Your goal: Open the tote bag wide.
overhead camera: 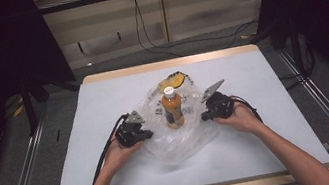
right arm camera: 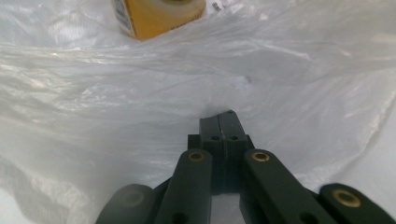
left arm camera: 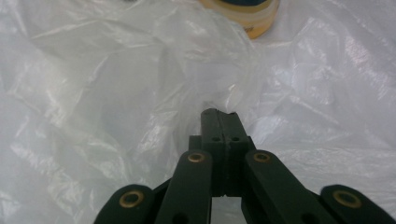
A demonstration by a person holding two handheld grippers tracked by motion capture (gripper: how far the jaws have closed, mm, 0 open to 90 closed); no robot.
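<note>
An orange drink bottle [overhead camera: 172, 107] with a white cap stands upright in the middle of a crumpled clear plastic bag [overhead camera: 181, 143] on the table. My left gripper [overhead camera: 151, 134] is at the bag's left edge. In the left gripper view its jaws [left arm camera: 218, 113] are pressed together with a bunched fold of the film [left arm camera: 140, 70] at their tip. My right gripper [overhead camera: 204, 116] is at the bag's right edge, its jaws [right arm camera: 218, 117] likewise together on a fold of film [right arm camera: 140, 93]. The bottle's base [left arm camera: 247, 14] [right arm camera: 159, 14] stands beyond both tips.
A yellow packet [overhead camera: 173, 79] lies at the bag's far end. The pale grey table top [overhead camera: 268, 120] has wooden edges, and metal rails run along the floor on both sides. Cables [overhead camera: 184, 43] lie on the floor behind the table.
</note>
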